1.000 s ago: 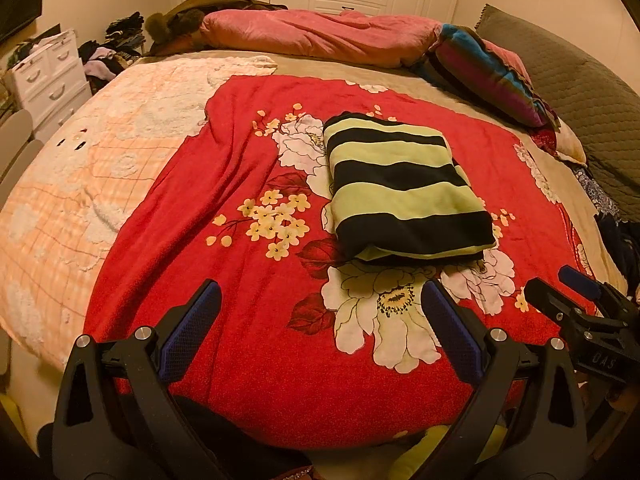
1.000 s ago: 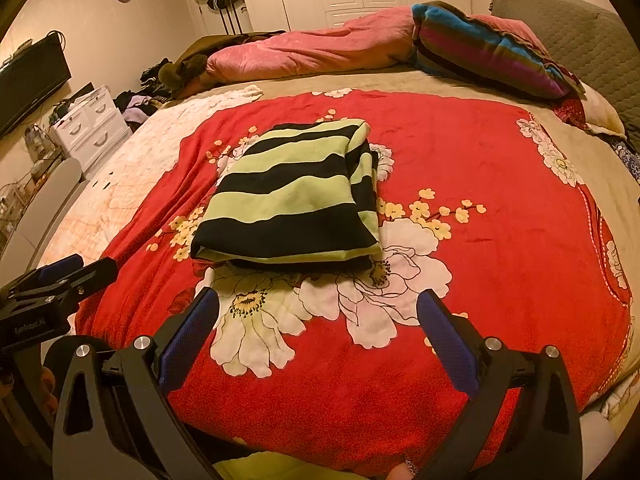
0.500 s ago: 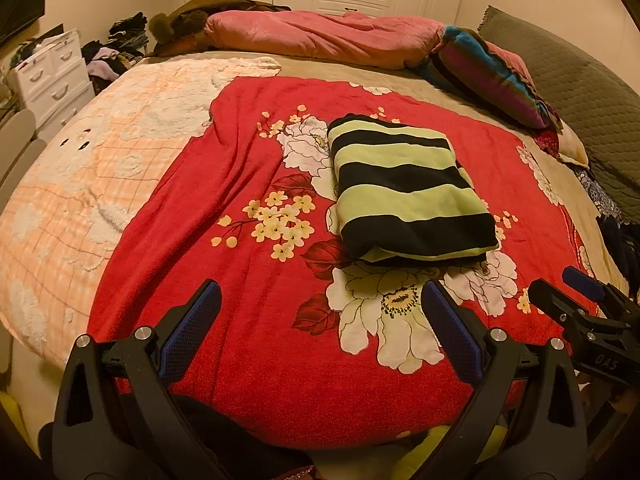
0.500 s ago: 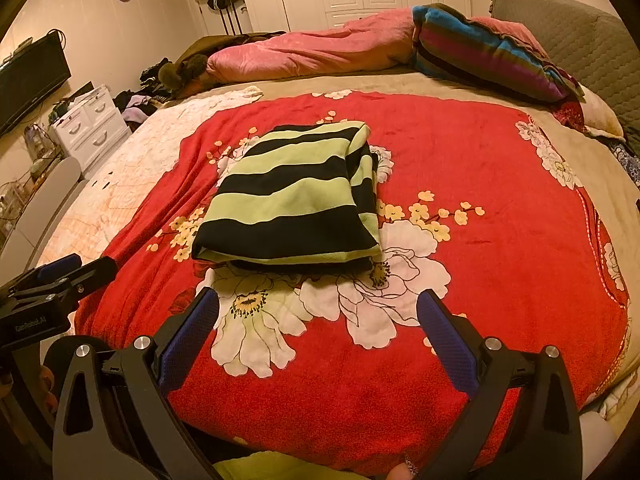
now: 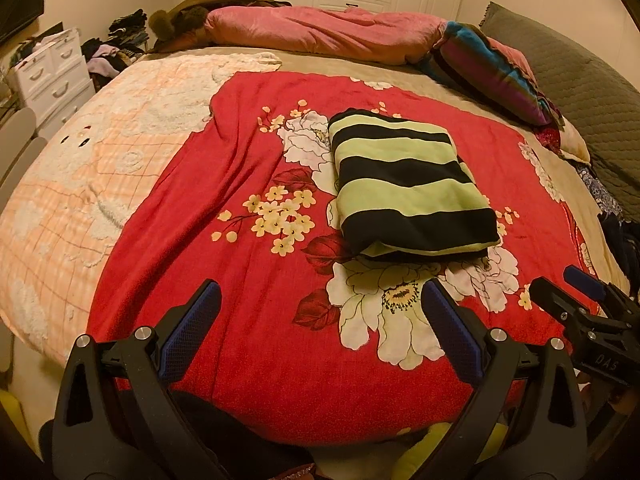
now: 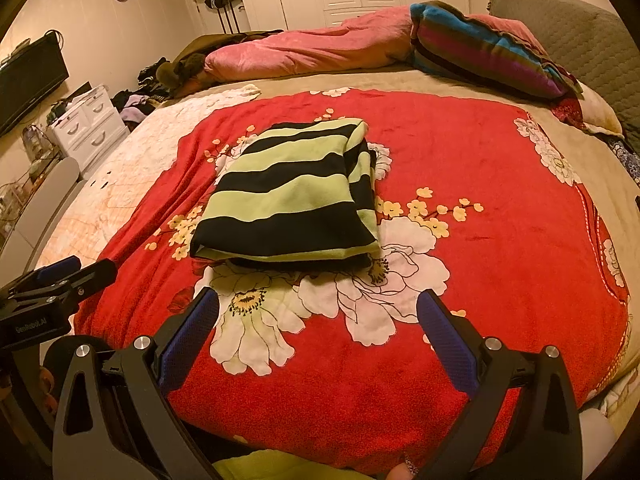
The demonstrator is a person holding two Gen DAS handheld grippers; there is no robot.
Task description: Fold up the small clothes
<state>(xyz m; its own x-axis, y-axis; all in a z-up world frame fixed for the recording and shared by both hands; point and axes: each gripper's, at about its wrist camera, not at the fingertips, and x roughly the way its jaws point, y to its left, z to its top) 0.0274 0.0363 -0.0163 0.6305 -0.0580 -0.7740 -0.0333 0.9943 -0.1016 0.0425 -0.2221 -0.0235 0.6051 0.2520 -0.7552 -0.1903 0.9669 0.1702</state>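
A green-and-black striped garment [image 5: 408, 184] lies folded into a flat rectangle on the red floral blanket [image 5: 240, 184]; it also shows in the right wrist view [image 6: 292, 196]. My left gripper [image 5: 320, 304] is open and empty, held back from the garment's near edge above the blanket's front. My right gripper [image 6: 318, 312] is open and empty, just short of the garment's near edge. The right gripper also shows at the right edge of the left wrist view [image 5: 580, 300]. The left gripper also shows at the left edge of the right wrist view [image 6: 68, 276].
A pink quilt [image 5: 320, 32] and a striped pillow [image 5: 488, 64] lie at the bed's far side. A peach blanket [image 5: 80, 184] covers the bed's left. A grey headboard cushion [image 5: 580, 92] is at right. White drawers [image 6: 88, 124] and a clothes pile stand left of the bed.
Both grippers have moved slightly; the view shifts a little and the garment sits a touch farther right in the left wrist view. The garment lies still and both grippers stay open.
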